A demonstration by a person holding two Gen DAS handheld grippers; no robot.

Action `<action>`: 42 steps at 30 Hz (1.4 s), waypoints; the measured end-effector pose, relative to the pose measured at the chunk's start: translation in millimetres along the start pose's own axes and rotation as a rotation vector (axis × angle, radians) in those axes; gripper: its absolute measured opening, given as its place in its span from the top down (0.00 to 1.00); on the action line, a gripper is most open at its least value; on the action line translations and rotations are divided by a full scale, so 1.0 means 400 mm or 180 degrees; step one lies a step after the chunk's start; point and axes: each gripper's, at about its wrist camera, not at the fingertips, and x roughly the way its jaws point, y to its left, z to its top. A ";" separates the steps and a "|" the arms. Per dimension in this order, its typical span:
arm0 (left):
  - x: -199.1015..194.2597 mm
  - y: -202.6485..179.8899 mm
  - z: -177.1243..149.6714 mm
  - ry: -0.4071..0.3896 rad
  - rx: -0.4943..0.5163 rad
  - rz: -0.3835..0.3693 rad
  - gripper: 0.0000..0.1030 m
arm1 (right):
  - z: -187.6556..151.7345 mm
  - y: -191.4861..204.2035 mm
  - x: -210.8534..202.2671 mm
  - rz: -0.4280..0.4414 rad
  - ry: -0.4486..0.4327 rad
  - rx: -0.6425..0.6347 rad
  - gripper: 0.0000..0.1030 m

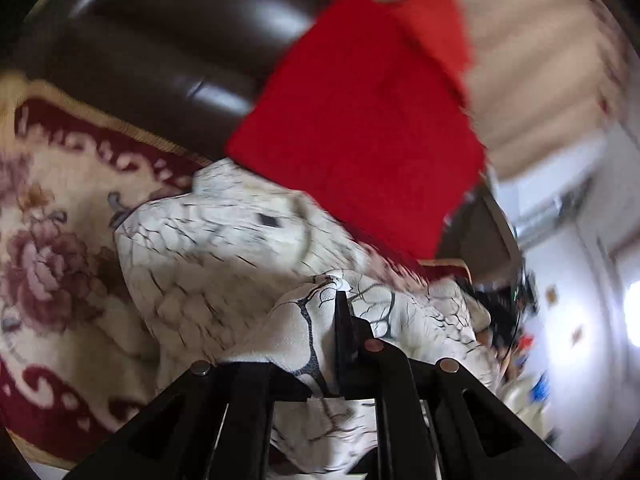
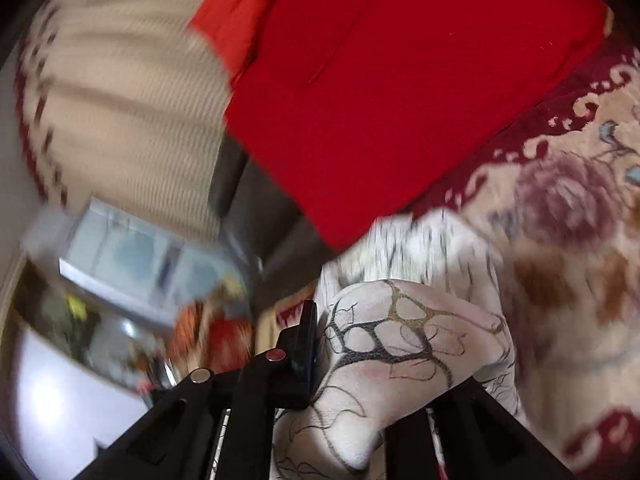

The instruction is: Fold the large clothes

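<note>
A white garment with a black crackle print (image 1: 224,248) lies bunched on a floral cream and dark red cover (image 1: 52,216). My left gripper (image 1: 320,320) is shut on a fold of it; one black finger (image 1: 342,320) shows, the other is hidden under cloth. In the right wrist view the same garment (image 2: 400,360) bulges between the jaws of my right gripper (image 2: 352,344), which is shut on it; its left finger (image 2: 306,340) shows, the right one is covered. Both views are motion-blurred.
A red folded cloth (image 1: 360,120) lies just beyond the garment, also in the right wrist view (image 2: 400,100). A dark brown leather sofa back (image 1: 160,48) rises behind. A beige ribbed cloth (image 2: 128,120) lies at the left. The floral cover (image 2: 580,220) spreads to the right.
</note>
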 end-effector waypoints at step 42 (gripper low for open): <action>0.066 0.212 -0.335 -0.0852 -0.0693 0.1639 0.19 | -0.249 -0.155 0.171 -0.1141 0.0545 -0.0545 0.89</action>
